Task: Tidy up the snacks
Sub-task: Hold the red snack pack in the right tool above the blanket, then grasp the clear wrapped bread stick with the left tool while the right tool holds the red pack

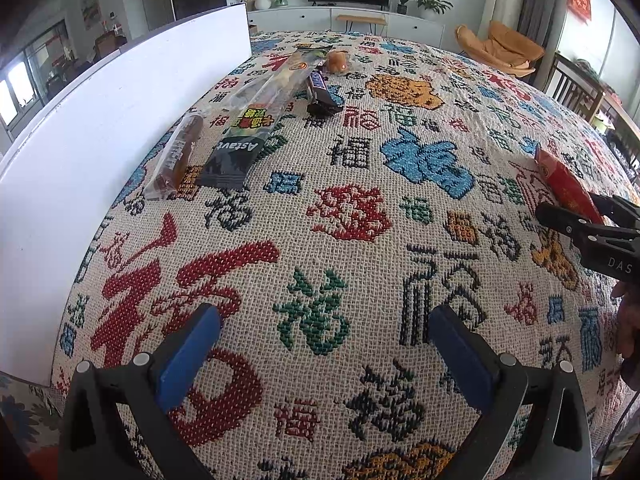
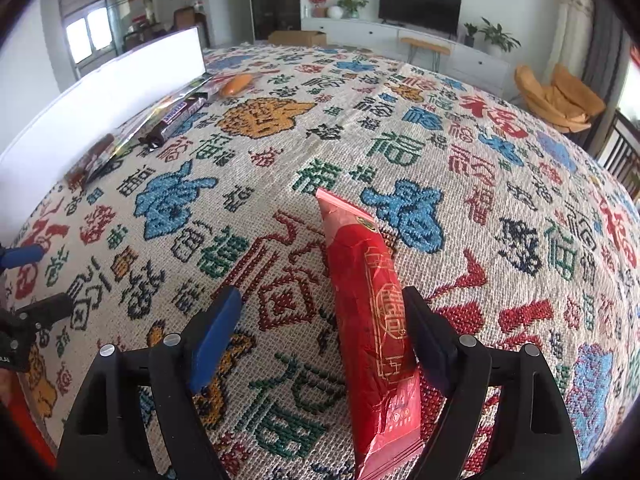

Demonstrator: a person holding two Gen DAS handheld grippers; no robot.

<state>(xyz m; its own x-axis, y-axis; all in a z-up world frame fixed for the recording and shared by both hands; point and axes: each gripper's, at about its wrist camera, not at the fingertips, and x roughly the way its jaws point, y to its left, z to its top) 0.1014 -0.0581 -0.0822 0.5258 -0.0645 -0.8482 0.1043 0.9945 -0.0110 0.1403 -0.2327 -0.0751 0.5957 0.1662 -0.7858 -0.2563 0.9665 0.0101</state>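
Right tool (image 2: 320, 334) gapes around a red packet (image 2: 368, 320) for pickup; left tool (image 1: 326, 354) waits apart, empty, above the table (image 1: 360, 220).

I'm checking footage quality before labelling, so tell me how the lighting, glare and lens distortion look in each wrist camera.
Left wrist view: strong fisheye bulge with dark corners; the white upright board looks washed out; the patterned woven tablecloth stays sharp. Right wrist view: same bulge; daylight puts a sheen on the red foil snack packet; the bright window is blown out.
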